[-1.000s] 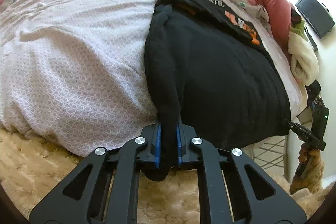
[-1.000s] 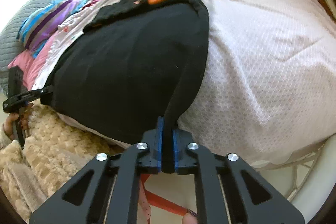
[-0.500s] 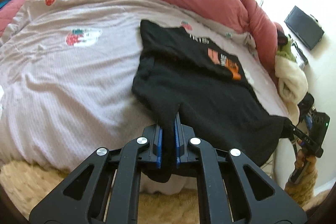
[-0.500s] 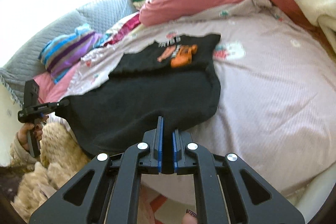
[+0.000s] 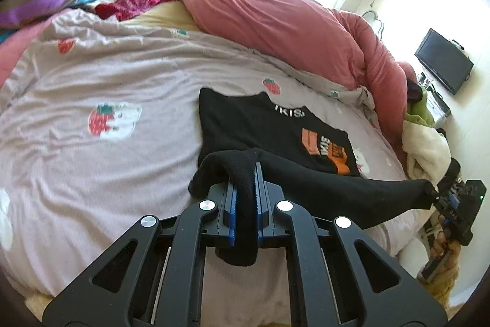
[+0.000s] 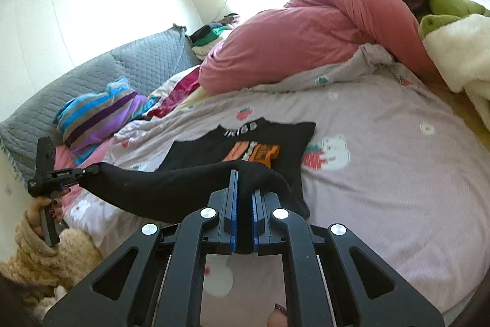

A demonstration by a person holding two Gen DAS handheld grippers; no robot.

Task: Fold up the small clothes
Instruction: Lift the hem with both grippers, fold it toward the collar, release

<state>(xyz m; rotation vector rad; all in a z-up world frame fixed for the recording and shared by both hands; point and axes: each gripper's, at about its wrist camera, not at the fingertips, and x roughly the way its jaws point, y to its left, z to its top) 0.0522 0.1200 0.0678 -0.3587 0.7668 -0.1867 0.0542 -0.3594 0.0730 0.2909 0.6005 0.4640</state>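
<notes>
left tongs (image 5: pixel 245 204) are pinched on one hem corner of the black cotton t-shirt with orange print (image 5: pixel 263 127), right tongs (image 6: pixel 243 213) on the other; collar end lies on the strawberry-print bedspread (image 5: pixel 107 173). uneven carry would skew the fold; thin fabric could slip.

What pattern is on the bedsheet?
Pale pink bedsheet printed with strawberries and white bears, clearest in the left wrist view.

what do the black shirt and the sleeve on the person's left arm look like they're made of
Black shirt: soft matte knit, probably cotton jersey; it drapes limp where the tongs lift its edge, with a glossier printed orange graphic.
Sleeve: thick cream fleece or sherpa, judging by its nubby, tufted pile.
</notes>
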